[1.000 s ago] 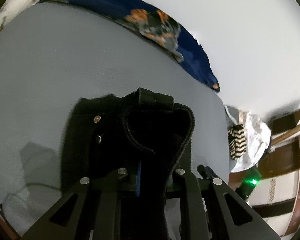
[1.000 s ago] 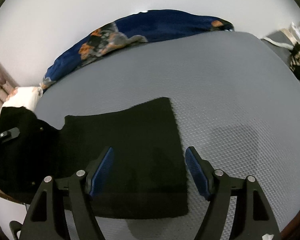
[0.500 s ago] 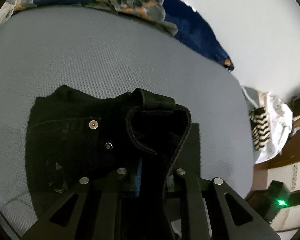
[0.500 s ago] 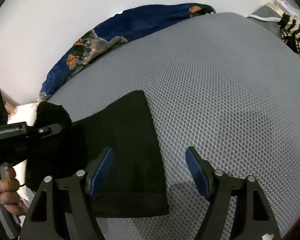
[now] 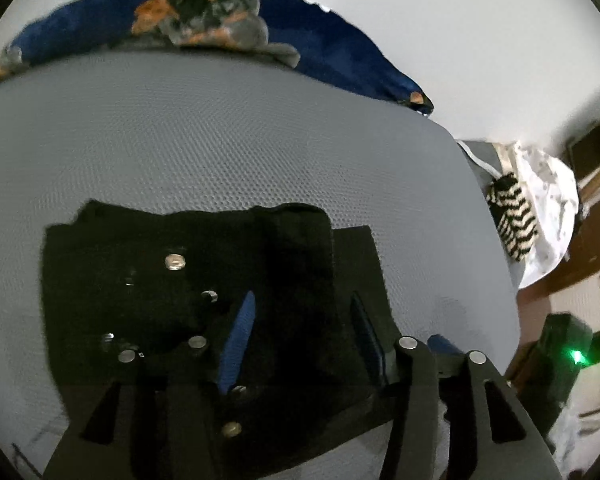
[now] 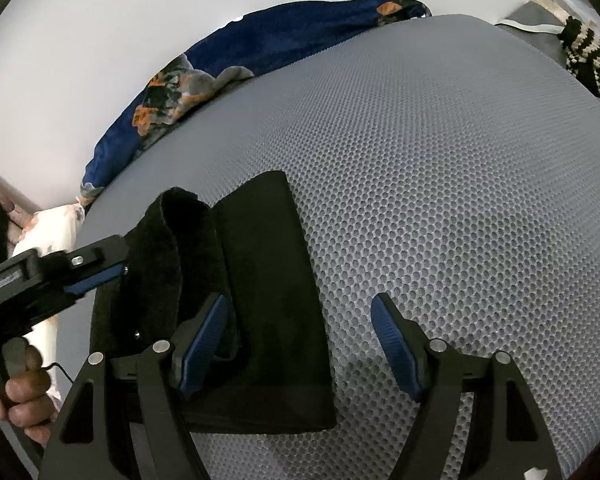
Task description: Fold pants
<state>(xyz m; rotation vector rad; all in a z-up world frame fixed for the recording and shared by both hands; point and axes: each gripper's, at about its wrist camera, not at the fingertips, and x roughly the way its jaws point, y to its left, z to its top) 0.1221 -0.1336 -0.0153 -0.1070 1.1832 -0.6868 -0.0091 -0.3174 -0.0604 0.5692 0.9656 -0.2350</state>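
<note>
The black pants (image 5: 188, 280) lie folded on the grey mesh bed surface (image 5: 220, 140); metal rivets show on the upper layer. My left gripper (image 5: 300, 320) is open just above the pants, blue pads spread, holding nothing. In the right wrist view the pants (image 6: 268, 280) lie left of centre with the waistband end doubled over. My right gripper (image 6: 300, 344) is open and empty, its left finger over the pants' edge, its right finger over bare mesh. The left gripper (image 6: 96, 276) shows at the left beside the folded-over cloth.
A blue floral blanket (image 5: 260, 36) runs along the bed's far edge by the white wall. A striped black-and-white cloth (image 5: 514, 216) and white fabric lie off the bed's right end. A device with a green light (image 5: 576, 356) stands lower right.
My left gripper has let go of the waistband and opened; the carried part now lies flat over the lower layer. The right gripper stayed open and shifted right.
</note>
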